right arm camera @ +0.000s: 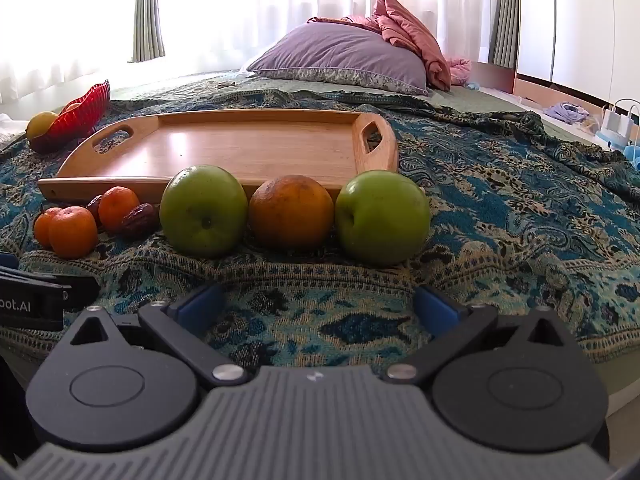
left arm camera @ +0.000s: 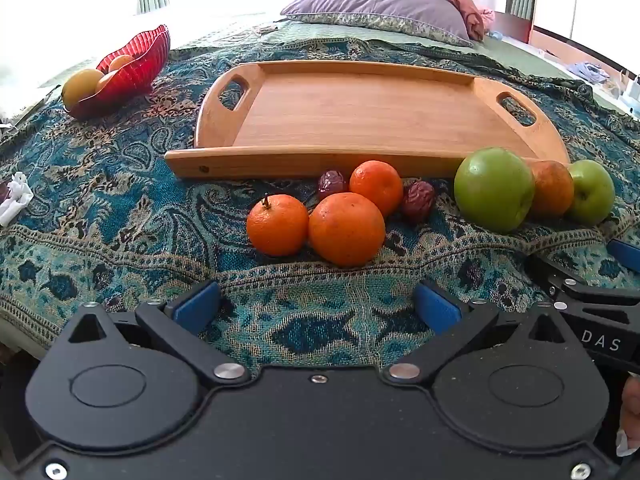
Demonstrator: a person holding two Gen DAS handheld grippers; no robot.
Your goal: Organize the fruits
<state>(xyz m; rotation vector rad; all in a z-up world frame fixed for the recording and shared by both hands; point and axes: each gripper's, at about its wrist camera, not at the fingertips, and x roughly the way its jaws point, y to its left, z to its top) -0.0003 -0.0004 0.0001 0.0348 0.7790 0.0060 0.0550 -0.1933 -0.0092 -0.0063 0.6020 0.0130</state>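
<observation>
A bare wooden tray (left arm camera: 360,116) (right arm camera: 248,148) lies on the patterned bedspread. In front of it lie three tangerines (left arm camera: 346,229) (right arm camera: 74,232), two dark dates (left arm camera: 418,200) (right arm camera: 138,220), two green apples (left arm camera: 494,189) (right arm camera: 204,210) (right arm camera: 382,216) and a reddish-orange fruit (left arm camera: 552,188) (right arm camera: 292,211) between them. My left gripper (left arm camera: 318,306) is open and empty, just short of the tangerines. My right gripper (right arm camera: 318,308) is open and empty, just short of the apples; its side shows in the left wrist view (left arm camera: 592,300).
A red bowl (left arm camera: 136,68) (right arm camera: 76,118) with yellow and orange fruit stands at the far left. A purple pillow (left arm camera: 380,0) (right arm camera: 344,56) and pink cloth lie at the back. A crumpled white tissue (left arm camera: 14,198) lies at the left edge.
</observation>
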